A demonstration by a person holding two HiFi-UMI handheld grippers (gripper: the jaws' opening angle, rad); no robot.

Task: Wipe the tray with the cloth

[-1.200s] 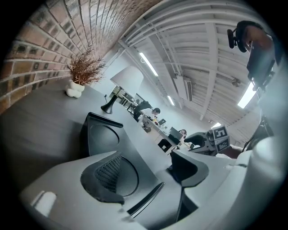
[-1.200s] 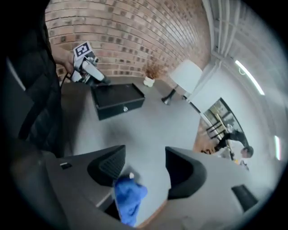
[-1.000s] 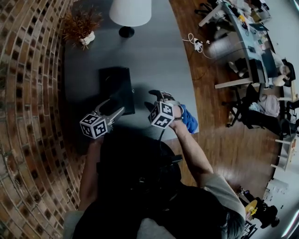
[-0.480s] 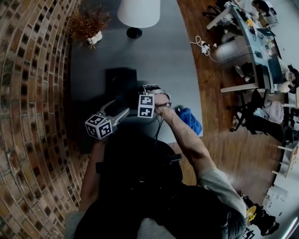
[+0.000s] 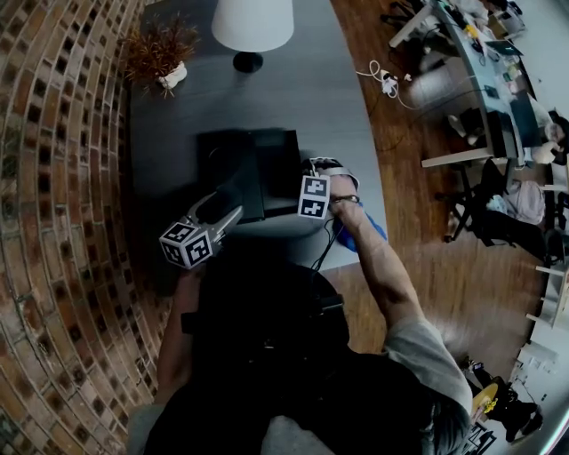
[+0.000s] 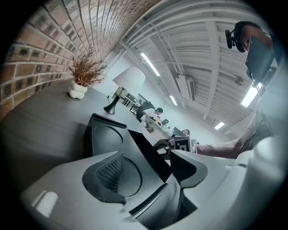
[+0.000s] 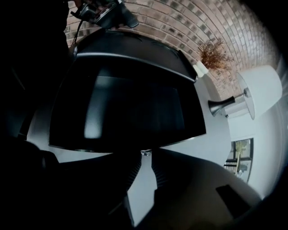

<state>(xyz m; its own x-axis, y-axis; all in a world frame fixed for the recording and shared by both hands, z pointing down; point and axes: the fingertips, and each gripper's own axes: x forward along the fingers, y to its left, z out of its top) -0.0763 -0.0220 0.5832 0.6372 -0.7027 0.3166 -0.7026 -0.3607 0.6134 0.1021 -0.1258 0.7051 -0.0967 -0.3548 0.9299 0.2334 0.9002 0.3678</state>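
Observation:
A black tray with a round well (image 5: 222, 164) (image 6: 105, 138) lies on the grey table (image 5: 293, 89). A second, flat black tray (image 5: 277, 169) (image 7: 130, 110) overlaps its right side and stands tilted in the left gripper view (image 6: 150, 155). My right gripper (image 5: 307, 178) (image 7: 143, 153) points steeply down, shut on the flat tray's near rim. My left gripper (image 5: 220, 203) (image 6: 150, 164) sits at the first tray's near edge. Its jaws have just been closing with that edge between them, and the ribbed pad (image 6: 110, 173) still shows bare. The blue cloth (image 5: 372, 229) lies by the table's right edge, partly behind my right arm.
A lamp with a white shade (image 5: 252, 22) and a dried plant in a white pot (image 5: 160, 55) stand at the table's far end. A brick wall (image 5: 53, 178) runs along the left. Wooden floor (image 5: 418, 293) and office desks lie to the right.
My right gripper left the blue cloth, swung left over the trays, dropped and shut on the flat tray's rim. That tray now shows to the right of the first. The left gripper stayed put.

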